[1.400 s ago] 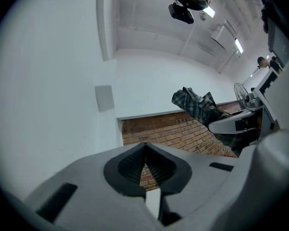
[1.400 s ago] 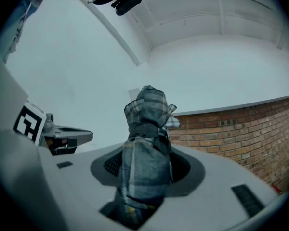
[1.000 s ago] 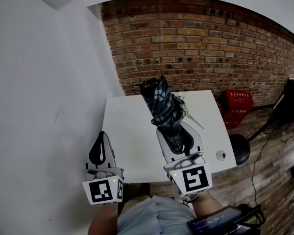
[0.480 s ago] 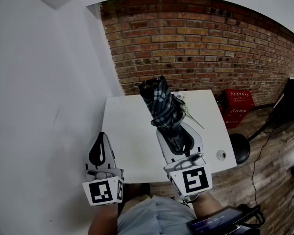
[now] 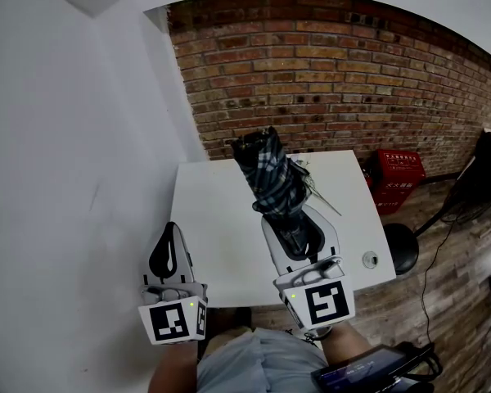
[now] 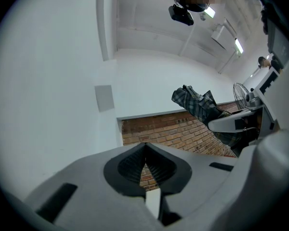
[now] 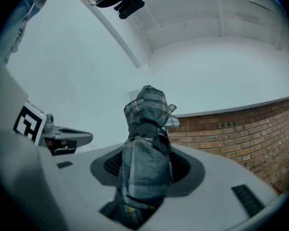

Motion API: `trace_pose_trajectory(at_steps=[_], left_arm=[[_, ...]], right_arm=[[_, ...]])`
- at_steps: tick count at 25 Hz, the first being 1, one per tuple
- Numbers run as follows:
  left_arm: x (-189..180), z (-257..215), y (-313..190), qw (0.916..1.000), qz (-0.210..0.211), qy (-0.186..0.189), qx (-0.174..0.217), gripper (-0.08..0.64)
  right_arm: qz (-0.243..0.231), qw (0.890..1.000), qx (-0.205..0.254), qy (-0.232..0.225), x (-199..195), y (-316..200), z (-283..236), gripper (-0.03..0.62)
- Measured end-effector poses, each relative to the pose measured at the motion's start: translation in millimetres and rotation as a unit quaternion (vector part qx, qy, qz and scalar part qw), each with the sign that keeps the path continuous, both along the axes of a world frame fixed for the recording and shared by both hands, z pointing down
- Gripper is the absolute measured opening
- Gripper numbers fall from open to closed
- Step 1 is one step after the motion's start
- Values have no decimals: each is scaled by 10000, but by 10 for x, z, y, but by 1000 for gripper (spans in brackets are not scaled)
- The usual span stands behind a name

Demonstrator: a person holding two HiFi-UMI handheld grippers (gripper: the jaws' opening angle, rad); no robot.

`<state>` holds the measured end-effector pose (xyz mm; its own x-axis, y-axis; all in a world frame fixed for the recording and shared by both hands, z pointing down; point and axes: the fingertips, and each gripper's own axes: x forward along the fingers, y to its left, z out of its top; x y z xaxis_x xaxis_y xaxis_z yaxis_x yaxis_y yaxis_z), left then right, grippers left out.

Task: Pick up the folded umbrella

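A dark plaid folded umbrella stands out of my right gripper, lifted over the white table and tilted toward the brick wall. In the right gripper view the umbrella fills the gap between the jaws, which are shut on its lower part. My left gripper hangs at the table's left edge, shut, with nothing in it. The left gripper view shows its jaws meeting, with the umbrella off to the right.
A brick wall runs behind the table and a white wall stands at the left. A small round object lies near the table's right front corner. A red crate and a black stool stand on the wooden floor to the right.
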<state>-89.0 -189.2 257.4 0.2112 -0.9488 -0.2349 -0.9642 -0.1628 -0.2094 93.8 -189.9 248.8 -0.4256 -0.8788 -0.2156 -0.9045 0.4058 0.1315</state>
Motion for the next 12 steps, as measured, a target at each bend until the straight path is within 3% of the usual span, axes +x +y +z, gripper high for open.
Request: trace_pose_trajectory(at_steps=[12], left_arm=[[8,32,-23,10000,10,0,5,6]], right_arm=[[-21,10000,-28,-8,-5,-15,41,195]])
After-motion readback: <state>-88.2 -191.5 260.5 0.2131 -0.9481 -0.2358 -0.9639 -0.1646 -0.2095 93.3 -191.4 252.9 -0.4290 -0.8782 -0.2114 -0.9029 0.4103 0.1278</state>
